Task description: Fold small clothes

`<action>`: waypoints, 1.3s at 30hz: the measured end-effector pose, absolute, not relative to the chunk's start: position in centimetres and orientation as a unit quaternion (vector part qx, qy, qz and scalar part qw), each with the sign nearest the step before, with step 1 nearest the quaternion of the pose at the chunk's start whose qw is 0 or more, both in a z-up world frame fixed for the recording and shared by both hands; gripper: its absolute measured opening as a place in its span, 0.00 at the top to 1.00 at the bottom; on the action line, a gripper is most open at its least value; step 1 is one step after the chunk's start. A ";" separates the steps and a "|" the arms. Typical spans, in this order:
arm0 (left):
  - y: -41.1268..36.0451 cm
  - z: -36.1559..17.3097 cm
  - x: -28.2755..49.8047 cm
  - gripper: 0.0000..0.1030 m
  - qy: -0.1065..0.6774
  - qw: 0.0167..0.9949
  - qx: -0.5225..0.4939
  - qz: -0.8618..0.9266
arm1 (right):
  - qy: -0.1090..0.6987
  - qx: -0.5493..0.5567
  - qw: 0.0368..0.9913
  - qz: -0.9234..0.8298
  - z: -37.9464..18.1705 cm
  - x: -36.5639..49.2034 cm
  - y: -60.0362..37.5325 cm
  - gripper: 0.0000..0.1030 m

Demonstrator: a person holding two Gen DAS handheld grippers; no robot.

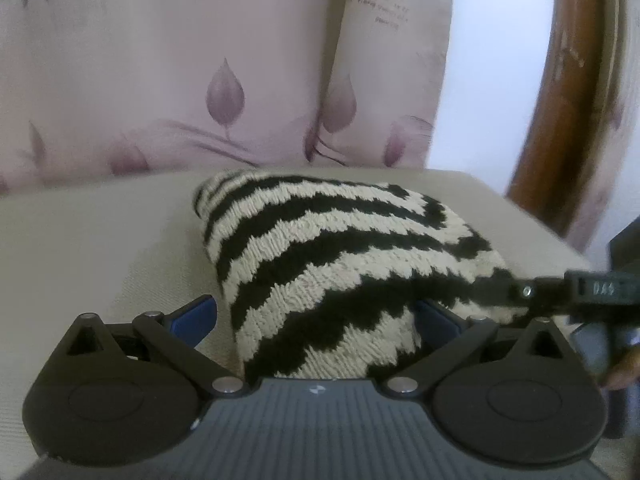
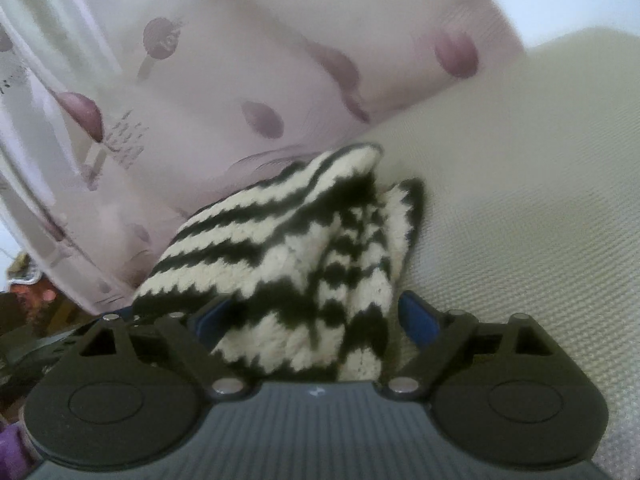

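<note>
Woolly black-and-cream stripes are filling both views: the knitted garment is sitting bunched on the beige cushion, with the flowery pillow behind it at 12 o'clock. The left gripper and the right gripper are each holding their fingers wide apart around it, not squeezing. Thick yarn could be slipping or springing open if they are pinching only the top layer.

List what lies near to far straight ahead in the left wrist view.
Left gripper → black-and-cream striped knitted garment → beige woven seat cushion → pink cushion with purple leaf print.
</note>
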State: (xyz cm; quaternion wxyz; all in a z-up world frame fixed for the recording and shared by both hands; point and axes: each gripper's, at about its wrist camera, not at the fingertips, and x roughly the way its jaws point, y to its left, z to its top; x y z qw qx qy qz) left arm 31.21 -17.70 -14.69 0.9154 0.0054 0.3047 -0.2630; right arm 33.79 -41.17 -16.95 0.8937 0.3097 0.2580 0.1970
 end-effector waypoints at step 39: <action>-15.8 -16.4 33.2 0.36 0.332 0.879 -0.106 -0.326 | 0.245 0.363 0.863 0.252 -16.8 36.2 -40.9 0.63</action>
